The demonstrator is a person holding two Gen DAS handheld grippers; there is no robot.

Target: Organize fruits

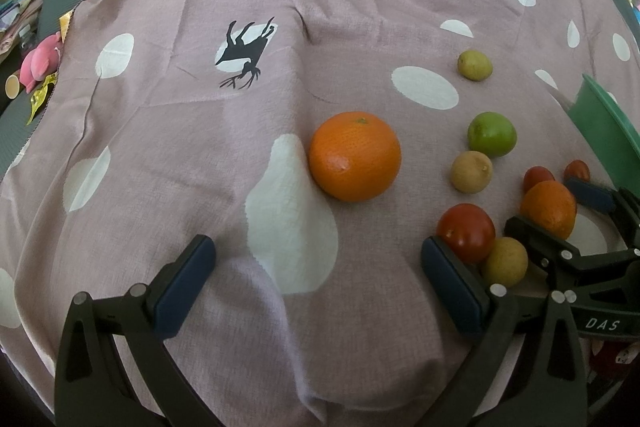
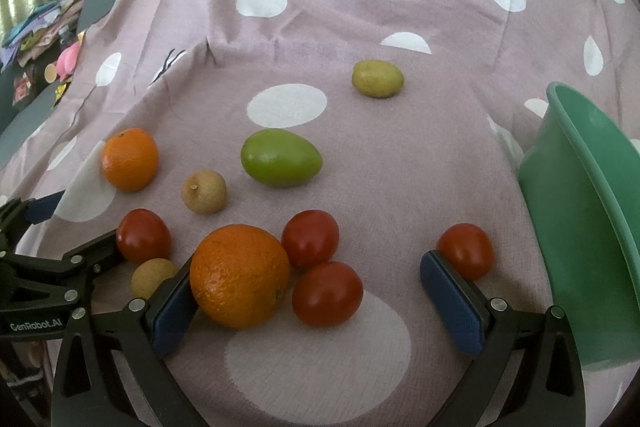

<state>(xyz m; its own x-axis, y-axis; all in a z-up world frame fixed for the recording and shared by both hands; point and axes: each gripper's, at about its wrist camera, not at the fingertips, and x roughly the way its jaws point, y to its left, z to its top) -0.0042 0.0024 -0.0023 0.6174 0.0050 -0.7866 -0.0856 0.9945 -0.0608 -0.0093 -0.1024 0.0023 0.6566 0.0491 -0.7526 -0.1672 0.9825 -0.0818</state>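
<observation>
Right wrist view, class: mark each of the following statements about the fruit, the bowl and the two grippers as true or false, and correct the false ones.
1. The right gripper is open, with an orange between its fingers. True.
2. The green bowl already holds several tomatoes. False: no fruit shows in it; the tomatoes lie on the cloth.
3. Two oranges are on the cloth. True: the second orange lies further left.
4. The green fruit touches the near orange. False: it lies apart, further back.
5. The left gripper is shut on a tomato. False: it is open and holds nothing.
</observation>
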